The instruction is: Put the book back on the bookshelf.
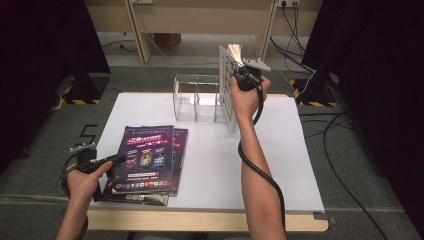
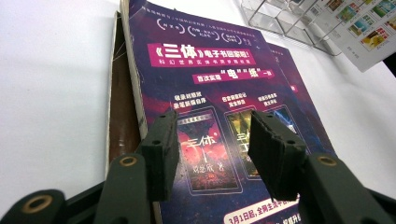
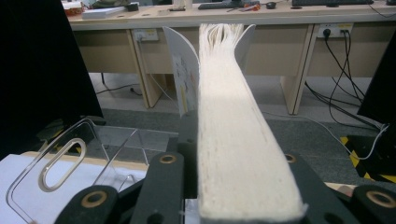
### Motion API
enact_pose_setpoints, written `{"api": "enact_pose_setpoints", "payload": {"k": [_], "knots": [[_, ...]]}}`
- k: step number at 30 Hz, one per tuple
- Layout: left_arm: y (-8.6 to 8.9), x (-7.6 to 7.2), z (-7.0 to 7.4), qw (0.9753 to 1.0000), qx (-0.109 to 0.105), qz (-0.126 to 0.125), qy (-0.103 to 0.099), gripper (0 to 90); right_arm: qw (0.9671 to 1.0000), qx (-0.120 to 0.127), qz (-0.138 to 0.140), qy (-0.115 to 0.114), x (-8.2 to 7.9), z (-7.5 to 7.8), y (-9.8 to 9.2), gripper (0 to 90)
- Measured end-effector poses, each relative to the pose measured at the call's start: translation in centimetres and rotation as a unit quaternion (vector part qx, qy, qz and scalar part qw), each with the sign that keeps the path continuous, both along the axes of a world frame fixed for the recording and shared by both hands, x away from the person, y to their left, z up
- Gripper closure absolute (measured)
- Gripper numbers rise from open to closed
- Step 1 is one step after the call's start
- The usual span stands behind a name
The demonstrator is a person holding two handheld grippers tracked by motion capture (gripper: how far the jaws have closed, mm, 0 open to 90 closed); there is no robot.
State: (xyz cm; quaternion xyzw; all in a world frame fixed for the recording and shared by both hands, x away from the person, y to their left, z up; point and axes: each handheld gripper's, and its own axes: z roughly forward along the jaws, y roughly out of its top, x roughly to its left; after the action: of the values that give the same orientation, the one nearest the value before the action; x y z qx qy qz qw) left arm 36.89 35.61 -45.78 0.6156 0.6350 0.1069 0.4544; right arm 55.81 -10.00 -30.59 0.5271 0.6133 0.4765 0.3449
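Two grippers share the white desk [image 1: 210, 165]: your right gripper [image 1: 243, 76] has its jaws clamped on a book [image 1: 227, 90], upright beside the clear rack [image 1: 195, 97], presumably for slotting. The right gripper view shows its page edges. Left gripper [image 1: 107, 161] hovers, jaws parted, over the magazines [image 1: 145, 157].

Black hand-held gripper [image 1: 243, 76] each hand, brass-ringed screws, ribbed pads [image 2: 275, 151] (grey plate atop), trailing black cables.
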Motion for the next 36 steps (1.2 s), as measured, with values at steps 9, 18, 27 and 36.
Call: {"api": "enact_pose_setpoints", "payload": {"k": [9,18,27,36], "knots": [[0.0,0.0,-0.1,1.0,0.0,0.0,0.002,51.8,1.0,0.002,-0.005,-0.003,0.6,0.1,0.0,74.3],[0.1,0.0,-0.1,1.0,0.0,0.001,0.001,51.8,1.0,-0.002,-0.009,-0.001,1.2,-0.3,0.1,74.3],[0.1,0.0,-0.1,1.0,0.0,-0.001,0.002,51.8,0.9999,-0.003,-0.015,-0.002,1.4,-0.7,0.0,74.3],[0.0,-0.1,0.0,1.0,0.001,-0.002,-0.001,51.8,0.9991,-0.009,-0.041,-0.004,0.9,-1.3,0.3,73.5]]}}
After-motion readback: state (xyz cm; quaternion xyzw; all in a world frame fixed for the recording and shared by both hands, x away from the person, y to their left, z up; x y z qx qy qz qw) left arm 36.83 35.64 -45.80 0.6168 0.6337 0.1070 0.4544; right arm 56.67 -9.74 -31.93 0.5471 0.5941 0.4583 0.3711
